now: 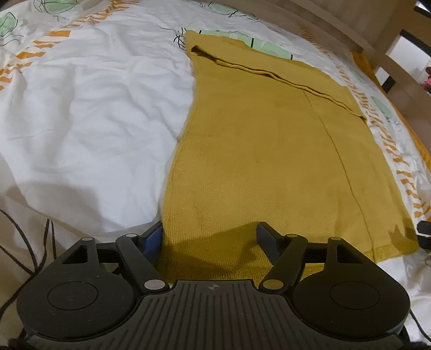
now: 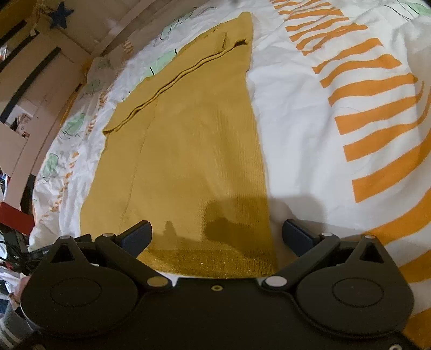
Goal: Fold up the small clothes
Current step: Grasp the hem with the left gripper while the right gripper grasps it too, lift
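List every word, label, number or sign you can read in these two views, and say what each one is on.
No readable text in either view.
Left gripper: only a small crosshair mark on its body, no letters.
Garment: no label or print visible.
Bedsheet: orange stripes and green shapes, no words.
Blue star on the wall: a shape, no writing.

Garment (image 1: 256,150) lies flat on bedsheet (image 1: 94,107).

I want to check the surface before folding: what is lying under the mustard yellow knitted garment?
The mustard yellow knitted garment lies flat on a white bed cover with orange stripes and green shapes. Its pattern shows around the garment; the part beneath is covered.
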Available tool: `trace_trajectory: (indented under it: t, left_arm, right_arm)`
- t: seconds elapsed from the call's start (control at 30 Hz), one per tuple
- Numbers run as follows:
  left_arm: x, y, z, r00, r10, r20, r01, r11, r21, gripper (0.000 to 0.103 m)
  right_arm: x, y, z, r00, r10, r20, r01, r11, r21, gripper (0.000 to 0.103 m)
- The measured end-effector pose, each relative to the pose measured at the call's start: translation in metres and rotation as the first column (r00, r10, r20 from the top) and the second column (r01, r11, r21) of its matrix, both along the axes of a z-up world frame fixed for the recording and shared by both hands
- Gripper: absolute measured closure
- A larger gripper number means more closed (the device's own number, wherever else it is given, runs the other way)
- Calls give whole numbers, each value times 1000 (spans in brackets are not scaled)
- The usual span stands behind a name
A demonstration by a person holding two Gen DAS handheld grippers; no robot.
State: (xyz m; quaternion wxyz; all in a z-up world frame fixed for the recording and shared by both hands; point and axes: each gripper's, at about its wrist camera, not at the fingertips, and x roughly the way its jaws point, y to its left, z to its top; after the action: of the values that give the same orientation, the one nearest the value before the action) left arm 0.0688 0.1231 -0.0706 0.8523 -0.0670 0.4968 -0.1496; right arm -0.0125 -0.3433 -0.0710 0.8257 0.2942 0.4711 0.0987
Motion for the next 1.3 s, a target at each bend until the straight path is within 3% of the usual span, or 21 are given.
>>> trace_trajectory:
  t: [0.1, 0.13, 0.17, 0.23, 0.3, 0.53, 0.87, 1.3]
  left_arm:
    - [-3, 5, 3, 1000, 24, 0, -24, 1000, -6, 73]
    - [-3, 7, 4, 1000, 26, -10, -26, 999, -29, 87]
    - [-3, 10, 4, 999, 30, -21, -31, 998, -52, 93]
    - [-4, 12, 5, 999, 35, -29, -37, 996, -79, 99]
    - [-7, 11, 8, 999, 38, -5, -38, 996, -80, 99]
    - [-14, 16, 31, 992, 74, 99, -56, 983, -172, 99]
    - [-7, 21, 55, 981, 129, 148, -86, 960, -267, 99]
    - [42, 12, 105, 947, 171, 273, -70, 937, -342, 99]
  right_arm:
    - [-3, 1, 4, 1000, 12, 1, -12, 1000, 0, 4]
    - [-4, 2, 5, 1000, 15, -3, -15, 1000, -8, 13]
    - [-5, 2, 6, 1000, 13, -8, -13, 1000, -17, 20]
    - [-8, 1, 7, 1000, -9, -24, 9, 1000, -24, 57]
    - [-9, -4, 3, 999, -34, -41, 35, 999, 7, 85]
    - [-12, 3, 23, 997, -17, 79, 18, 1000, -11, 87]
    - [-9, 2, 46, 978, -59, 202, 56, 998, 21, 88]
    - [36, -12, 90, 934, -112, 341, 104, 994, 40, 88]
